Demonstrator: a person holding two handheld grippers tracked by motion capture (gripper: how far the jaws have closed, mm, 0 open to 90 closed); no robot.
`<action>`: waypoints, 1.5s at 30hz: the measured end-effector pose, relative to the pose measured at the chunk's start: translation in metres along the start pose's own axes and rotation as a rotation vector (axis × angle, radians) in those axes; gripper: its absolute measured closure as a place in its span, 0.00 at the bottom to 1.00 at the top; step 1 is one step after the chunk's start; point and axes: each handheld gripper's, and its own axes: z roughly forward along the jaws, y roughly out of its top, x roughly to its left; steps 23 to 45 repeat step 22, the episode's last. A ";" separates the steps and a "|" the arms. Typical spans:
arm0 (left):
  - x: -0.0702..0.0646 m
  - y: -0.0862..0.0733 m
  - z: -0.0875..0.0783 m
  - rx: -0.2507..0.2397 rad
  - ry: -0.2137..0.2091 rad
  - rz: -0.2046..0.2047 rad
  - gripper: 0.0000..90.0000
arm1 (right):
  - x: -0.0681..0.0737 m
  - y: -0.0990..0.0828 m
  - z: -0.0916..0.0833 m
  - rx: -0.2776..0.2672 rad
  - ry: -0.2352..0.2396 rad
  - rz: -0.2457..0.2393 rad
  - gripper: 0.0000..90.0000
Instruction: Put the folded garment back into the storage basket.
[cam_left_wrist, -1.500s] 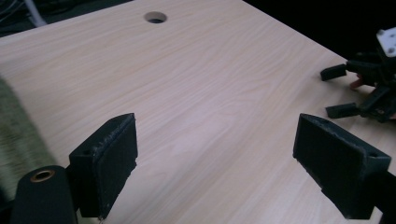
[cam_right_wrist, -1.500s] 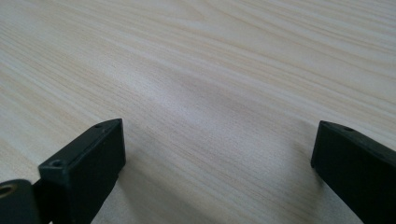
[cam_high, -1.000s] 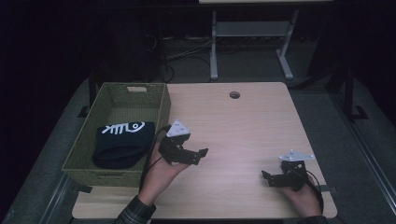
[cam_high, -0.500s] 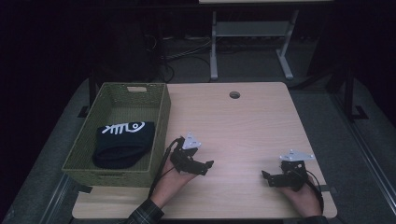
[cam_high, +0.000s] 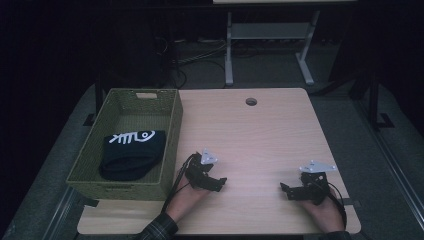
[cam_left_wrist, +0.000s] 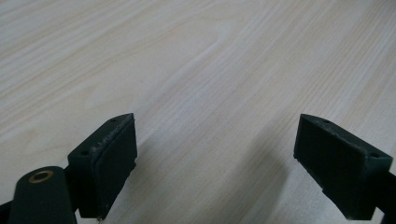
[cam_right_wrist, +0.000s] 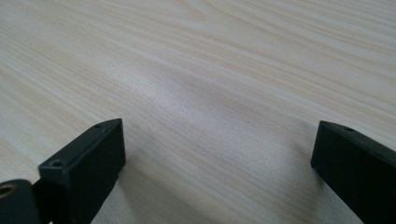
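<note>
A black folded garment (cam_high: 131, 152) with a white fish-skeleton print lies inside the woven green basket (cam_high: 170, 135) at the table's left. My left gripper (cam_high: 219, 183) rests low on the wooden table (cam_high: 250, 135) just right of the basket, open with nothing between its jaws. In the left gripper view the gripper (cam_left_wrist: 217, 161) has its black pads (cam_left_wrist: 112, 161) wide apart over bare wood. My right gripper (cam_high: 285, 190) sits near the front right of the table, also open and empty. The right gripper view has that gripper (cam_right_wrist: 219, 168) with its pads (cam_right_wrist: 88, 163) spread over bare wood.
A round cable hole (cam_high: 251, 101) sits near the table's far edge. Beyond the table stand white desk legs (cam_high: 229, 50) and cables on a dark floor. A hand and plaid sleeve (cam_high: 160, 227) come in at the front left.
My left gripper has moved right and toward the front, away from the basket, and dropped to the table. The right gripper has stayed put.
</note>
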 end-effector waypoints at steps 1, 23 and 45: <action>0.000 -0.001 0.002 0.003 0.004 0.001 0.14 | 0.000 0.000 0.000 0.000 0.000 0.000 0.03; -0.001 -0.007 0.004 -0.055 0.029 0.021 0.14 | 0.000 0.000 0.000 0.000 0.000 0.000 0.03; -0.001 -0.007 0.004 -0.055 0.029 0.021 0.14 | 0.000 0.000 0.000 0.000 0.000 0.000 0.03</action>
